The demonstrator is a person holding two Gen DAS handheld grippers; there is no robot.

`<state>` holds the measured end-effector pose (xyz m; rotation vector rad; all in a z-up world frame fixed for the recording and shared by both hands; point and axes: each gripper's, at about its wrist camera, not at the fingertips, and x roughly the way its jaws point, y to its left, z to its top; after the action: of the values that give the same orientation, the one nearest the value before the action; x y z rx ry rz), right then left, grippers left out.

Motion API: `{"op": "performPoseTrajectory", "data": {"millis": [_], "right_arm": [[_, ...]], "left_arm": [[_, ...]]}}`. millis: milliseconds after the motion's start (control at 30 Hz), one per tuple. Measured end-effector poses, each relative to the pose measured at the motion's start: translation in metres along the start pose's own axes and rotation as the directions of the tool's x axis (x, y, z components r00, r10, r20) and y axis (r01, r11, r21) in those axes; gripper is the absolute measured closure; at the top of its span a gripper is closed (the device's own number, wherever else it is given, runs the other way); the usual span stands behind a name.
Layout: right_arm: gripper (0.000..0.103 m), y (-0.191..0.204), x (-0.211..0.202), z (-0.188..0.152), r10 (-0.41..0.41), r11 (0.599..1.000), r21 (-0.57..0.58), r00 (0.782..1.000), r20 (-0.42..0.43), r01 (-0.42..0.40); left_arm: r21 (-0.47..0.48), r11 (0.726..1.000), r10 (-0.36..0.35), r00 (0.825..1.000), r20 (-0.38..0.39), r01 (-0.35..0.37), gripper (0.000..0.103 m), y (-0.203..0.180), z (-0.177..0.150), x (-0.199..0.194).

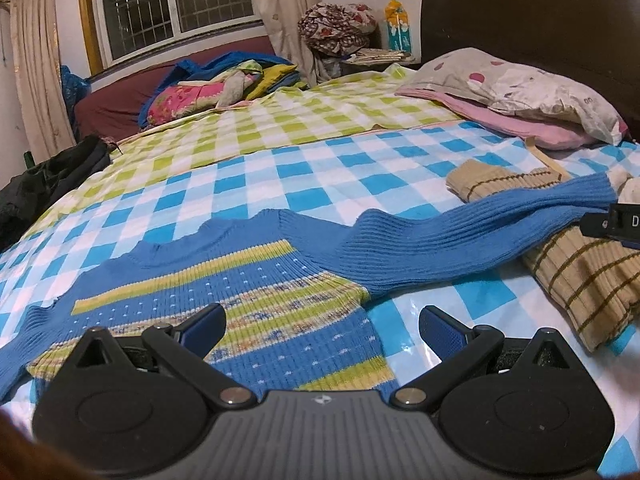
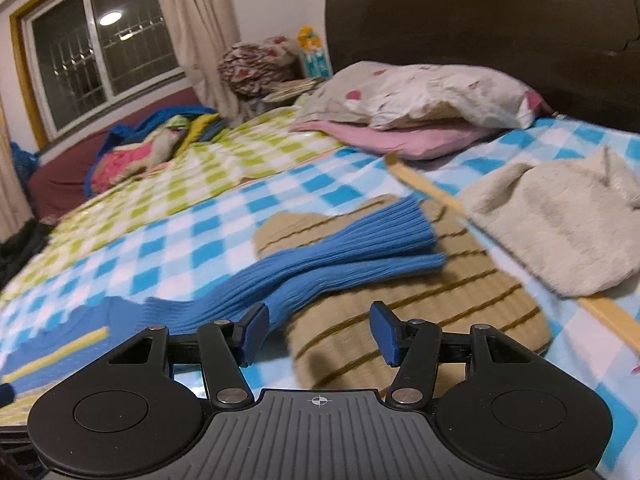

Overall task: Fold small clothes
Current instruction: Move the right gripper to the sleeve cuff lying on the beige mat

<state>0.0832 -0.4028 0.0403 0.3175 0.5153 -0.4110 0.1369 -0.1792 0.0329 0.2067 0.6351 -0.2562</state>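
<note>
A small blue knitted sweater [image 1: 248, 300] with yellow-green stripes lies flat on the checked bedsheet [image 1: 280, 176]. Its long blue sleeve [image 1: 460, 236] stretches right, over a beige striped garment [image 1: 588, 280]. My left gripper [image 1: 322, 330] hovers open just above the sweater's striped body, nothing between its fingers. In the right wrist view the doubled blue sleeve [image 2: 340, 260] rests on the beige striped garment [image 2: 420, 312]. My right gripper [image 2: 318, 334] stands open over the sleeve's near part and the beige garment, pads not pressing anything. Part of it shows at the left view's right edge [image 1: 616, 220].
A fluffy cream garment [image 2: 560, 224] lies right of the sleeve, beside a wooden strip [image 2: 424, 184]. Pillows [image 1: 520, 96] sit near the dark headboard [image 1: 520, 12]. Piled bedding [image 1: 224, 84] lies at the far side under the window; dark clothes [image 1: 48, 184] sit at the left edge.
</note>
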Motion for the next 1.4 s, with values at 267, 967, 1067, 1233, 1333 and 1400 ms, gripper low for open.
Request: {"op": "performPoseTrajectory", "data": {"millis": [267,967,1067,1233,1333,1400], "right_arm": [[0.049,-0.001,0.006,-0.005,-0.048,0.998,-0.046,0.999,-0.006,0.048],[0.053,-0.002,0.019,-0.014,-0.117,0.987,-0.117,0.993,-0.029,0.113],[0.053,-0.001,0.021,-0.015,-0.123,0.984,-0.132,0.992,-0.03,0.118],[0.053,-0.001,0.022,-0.016,-0.121,0.984,-0.134,0.992,-0.034,0.116],[0.053,-0.003,0.023,-0.017,-0.12,0.985,-0.13,0.992,-0.039,0.114],[0.053,-0.003,0.023,-0.017,-0.121,0.985,-0.132,0.992,-0.037,0.115]], "left_arm": [[0.012,1.0,-0.007,1.0,-0.006,0.007,0.0,-0.007,-0.002,0.003],[0.089,0.996,-0.003,1.0,-0.023,0.005,0.0,-0.03,-0.002,0.003],[0.094,0.996,-0.002,1.0,-0.026,0.005,0.0,-0.032,-0.002,0.003],[0.115,0.993,0.012,0.999,-0.037,-0.008,0.0,-0.037,-0.001,0.005],[0.142,0.99,0.027,0.998,-0.057,-0.019,0.0,-0.042,-0.002,0.006],[0.155,0.988,0.04,0.997,-0.068,-0.029,0.0,-0.045,-0.004,0.007]]}}
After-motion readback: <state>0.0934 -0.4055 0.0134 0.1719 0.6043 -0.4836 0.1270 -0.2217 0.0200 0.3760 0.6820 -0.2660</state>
